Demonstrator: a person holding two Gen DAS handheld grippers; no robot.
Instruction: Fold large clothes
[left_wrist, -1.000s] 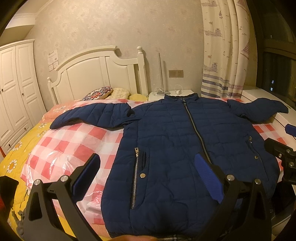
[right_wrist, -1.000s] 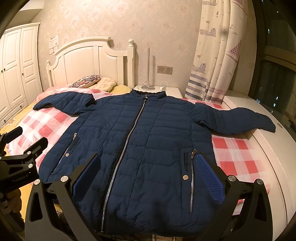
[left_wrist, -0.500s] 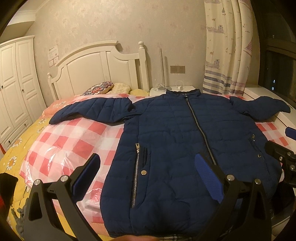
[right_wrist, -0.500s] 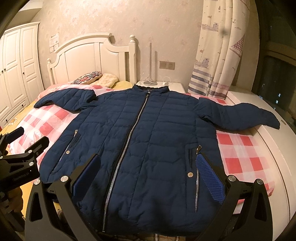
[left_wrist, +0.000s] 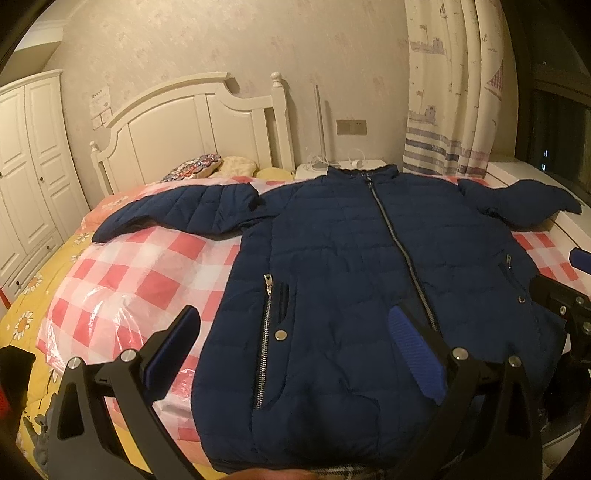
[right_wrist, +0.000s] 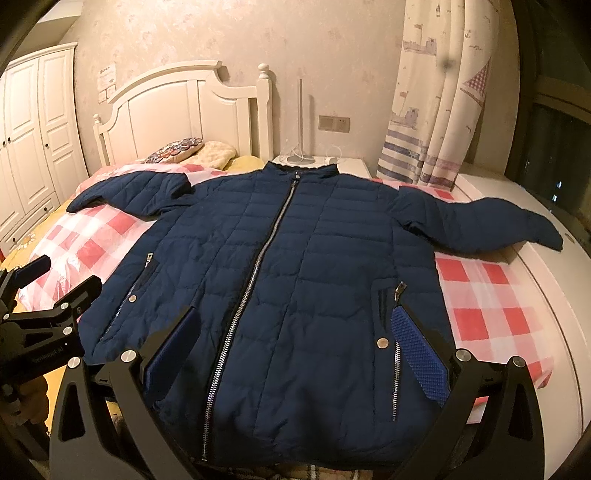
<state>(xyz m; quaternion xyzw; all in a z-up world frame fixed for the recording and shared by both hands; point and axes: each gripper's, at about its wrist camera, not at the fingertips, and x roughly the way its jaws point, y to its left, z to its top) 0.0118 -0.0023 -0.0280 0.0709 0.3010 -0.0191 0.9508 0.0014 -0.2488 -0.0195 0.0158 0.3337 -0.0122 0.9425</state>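
Observation:
A navy quilted jacket lies flat and zipped on the bed, front up, both sleeves spread out to the sides; it also shows in the right wrist view. My left gripper is open and empty, hovering above the jacket's lower left part near the hem. My right gripper is open and empty above the lower right part of the jacket. Each gripper shows at the edge of the other's view: the right one, the left one.
A red-and-white checked cover in plastic lies under the jacket on the bed. White headboard and pillows at the far end, nightstand, curtain, white ledge on the right, wardrobe on the left.
Both grippers have risen a little and tilted down slightly toward the jacket, so it sits lower and fuller in view. The jacket has not moved. Both jaws stay open.

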